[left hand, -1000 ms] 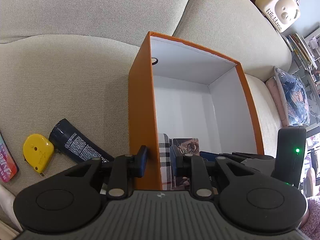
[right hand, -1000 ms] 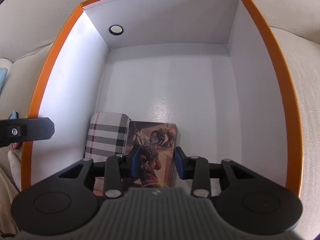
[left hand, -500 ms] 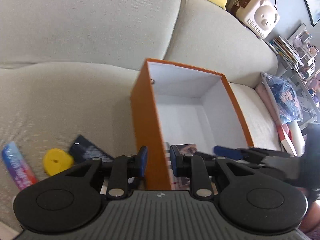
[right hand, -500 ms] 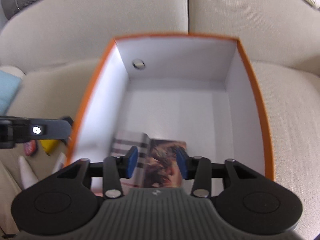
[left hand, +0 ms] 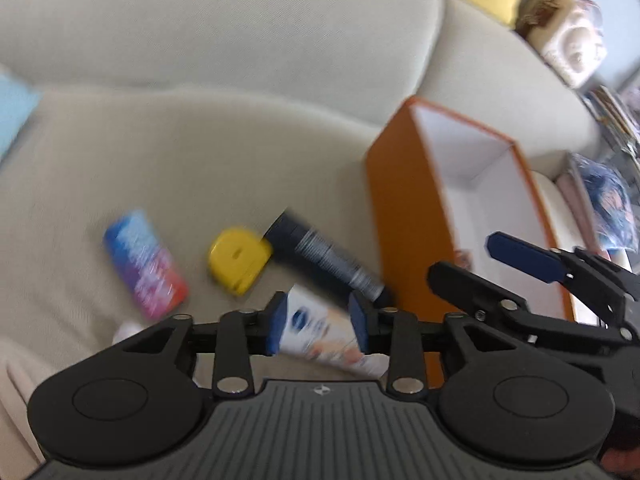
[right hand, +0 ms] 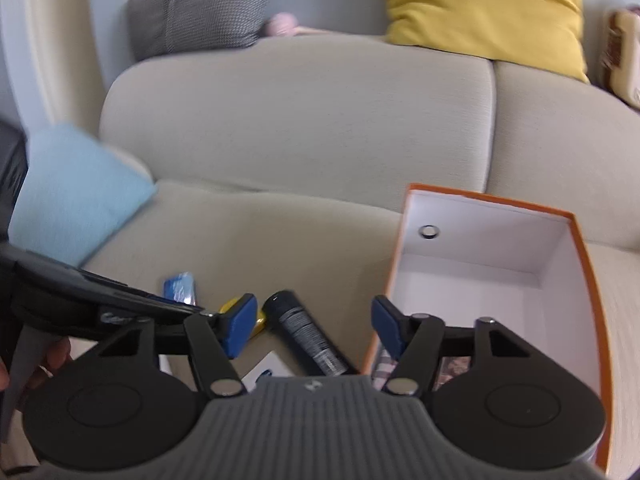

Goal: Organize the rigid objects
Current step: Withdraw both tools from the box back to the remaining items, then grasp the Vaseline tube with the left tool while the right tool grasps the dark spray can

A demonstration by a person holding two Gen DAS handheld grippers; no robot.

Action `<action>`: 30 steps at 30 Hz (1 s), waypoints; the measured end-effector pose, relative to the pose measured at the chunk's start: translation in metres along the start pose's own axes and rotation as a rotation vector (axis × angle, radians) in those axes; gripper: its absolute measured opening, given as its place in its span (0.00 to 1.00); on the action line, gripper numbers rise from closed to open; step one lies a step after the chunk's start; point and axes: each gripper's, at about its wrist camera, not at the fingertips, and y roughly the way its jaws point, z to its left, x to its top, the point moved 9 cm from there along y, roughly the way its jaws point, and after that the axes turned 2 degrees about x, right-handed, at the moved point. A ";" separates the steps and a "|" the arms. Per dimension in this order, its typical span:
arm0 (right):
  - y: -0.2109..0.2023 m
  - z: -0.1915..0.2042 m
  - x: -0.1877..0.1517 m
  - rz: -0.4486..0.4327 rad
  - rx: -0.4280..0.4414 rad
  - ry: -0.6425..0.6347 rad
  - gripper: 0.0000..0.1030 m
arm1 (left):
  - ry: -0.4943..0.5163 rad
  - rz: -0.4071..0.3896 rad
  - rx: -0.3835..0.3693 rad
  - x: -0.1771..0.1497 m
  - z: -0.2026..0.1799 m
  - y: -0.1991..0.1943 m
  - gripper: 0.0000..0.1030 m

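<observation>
On the sofa seat (left hand: 168,148) at the far left lies a blue-and-pink packet (left hand: 145,264), then a yellow tape measure (left hand: 237,259), then a dark tube (left hand: 324,258) slanting toward the orange box (left hand: 404,216), its lower end close against the box wall. These loose pieces sit together beside the box, which looks like the reason both tools are turned this way: what remains is gathered within easy reach of the container. Your left claw (left hand: 318,328) hangs parted over a white tube with a blue logo (left hand: 320,330); the tube appears between the pads, but the blur hides whether they touch it, so I judge it ungripped. Your right claw (right hand: 314,322) is spread wide and empty, with the dark tube framed in its gap and the box just to its right. Inside the box, at the near end, you can glimpse a plaid item (right hand: 385,362) and a printed card or small box (right hand: 456,364), already stowed flat against the bottom, leaving the rest of the white floor free.
</observation>
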 end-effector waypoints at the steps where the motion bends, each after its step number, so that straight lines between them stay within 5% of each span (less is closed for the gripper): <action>1: 0.007 0.004 -0.004 0.015 -0.013 -0.020 0.61 | -0.052 0.013 -0.015 -0.004 0.006 0.005 0.40; 3: 0.014 0.011 -0.012 0.045 -0.042 -0.078 0.58 | -0.189 0.046 -0.047 -0.014 0.016 0.016 0.41; 7: 0.036 0.018 -0.025 0.123 -0.048 -0.142 0.32 | -0.324 0.098 -0.061 -0.026 0.021 0.037 0.41; 16: 0.077 0.024 -0.030 0.258 -0.017 -0.303 0.22 | -0.552 0.193 -0.086 -0.043 0.028 0.080 0.45; 21: 0.096 0.023 -0.031 0.339 0.040 -0.429 0.21 | -0.623 0.260 -0.088 -0.050 0.025 0.104 0.46; 26: 0.109 0.013 -0.026 0.378 0.062 -0.528 0.21 | -0.638 0.264 -0.106 -0.047 0.019 0.119 0.62; 30: 0.119 0.006 -0.024 0.405 0.075 -0.561 0.20 | -0.599 0.269 -0.107 -0.042 0.014 0.127 0.59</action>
